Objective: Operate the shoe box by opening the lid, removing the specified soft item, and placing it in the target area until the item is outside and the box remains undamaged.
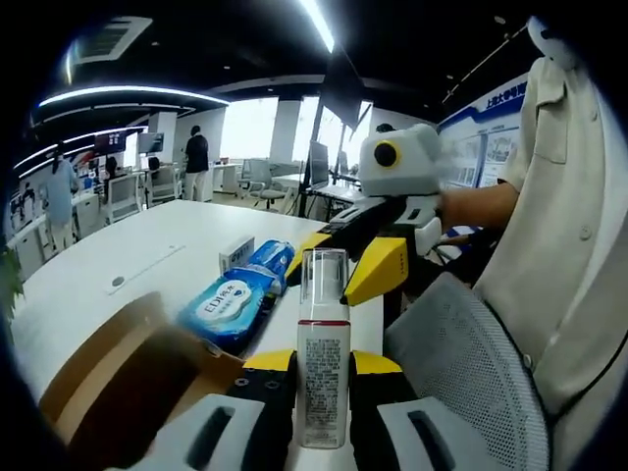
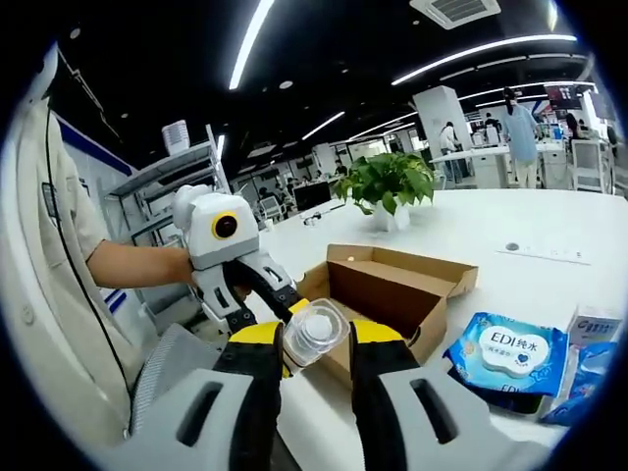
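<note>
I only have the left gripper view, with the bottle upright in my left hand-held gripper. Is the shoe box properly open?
Observer: Yes. In the right gripper view the cardboard box stands open, and the part of its inside that shows is bare.
Operator: Anything behind the box?
Observer: A potted plant stands on the table beyond it.
Operator: How does the right hand-held gripper sit on the bottle?
Observer: The cap end of the bottle lies between the jaws of the right hand-held gripper and nearly fills the gap. I cannot tell whether they pinch it.
</note>
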Demonstrator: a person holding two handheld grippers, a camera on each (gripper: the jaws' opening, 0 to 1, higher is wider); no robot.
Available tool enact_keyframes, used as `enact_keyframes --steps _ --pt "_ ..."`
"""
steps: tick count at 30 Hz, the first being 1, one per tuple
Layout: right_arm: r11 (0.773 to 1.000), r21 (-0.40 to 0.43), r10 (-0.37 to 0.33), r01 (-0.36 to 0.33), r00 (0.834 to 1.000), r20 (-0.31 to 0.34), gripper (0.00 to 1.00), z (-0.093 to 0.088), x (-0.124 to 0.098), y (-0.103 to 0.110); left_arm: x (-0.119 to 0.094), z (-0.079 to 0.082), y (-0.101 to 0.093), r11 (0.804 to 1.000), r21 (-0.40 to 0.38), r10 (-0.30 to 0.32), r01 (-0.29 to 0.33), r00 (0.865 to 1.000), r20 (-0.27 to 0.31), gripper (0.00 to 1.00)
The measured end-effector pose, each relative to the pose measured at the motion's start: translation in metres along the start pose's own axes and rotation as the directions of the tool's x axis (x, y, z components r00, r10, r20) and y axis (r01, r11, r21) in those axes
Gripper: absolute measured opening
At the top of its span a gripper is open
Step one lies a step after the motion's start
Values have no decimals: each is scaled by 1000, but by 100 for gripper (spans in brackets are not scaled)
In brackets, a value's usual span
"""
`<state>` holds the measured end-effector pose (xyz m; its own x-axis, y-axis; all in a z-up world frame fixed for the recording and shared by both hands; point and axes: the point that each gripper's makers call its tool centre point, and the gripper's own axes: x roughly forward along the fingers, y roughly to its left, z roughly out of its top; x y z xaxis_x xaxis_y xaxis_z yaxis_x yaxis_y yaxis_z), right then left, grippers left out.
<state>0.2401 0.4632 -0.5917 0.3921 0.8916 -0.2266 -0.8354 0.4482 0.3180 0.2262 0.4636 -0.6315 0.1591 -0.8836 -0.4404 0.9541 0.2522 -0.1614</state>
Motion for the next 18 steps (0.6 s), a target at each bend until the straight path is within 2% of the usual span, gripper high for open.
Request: enact_keyframes --steps 18 --pt "1000 -17 7 -8 998 -59 20 -8 6 3 14 -13 -3 999 15 -35 37 996 -82 20"
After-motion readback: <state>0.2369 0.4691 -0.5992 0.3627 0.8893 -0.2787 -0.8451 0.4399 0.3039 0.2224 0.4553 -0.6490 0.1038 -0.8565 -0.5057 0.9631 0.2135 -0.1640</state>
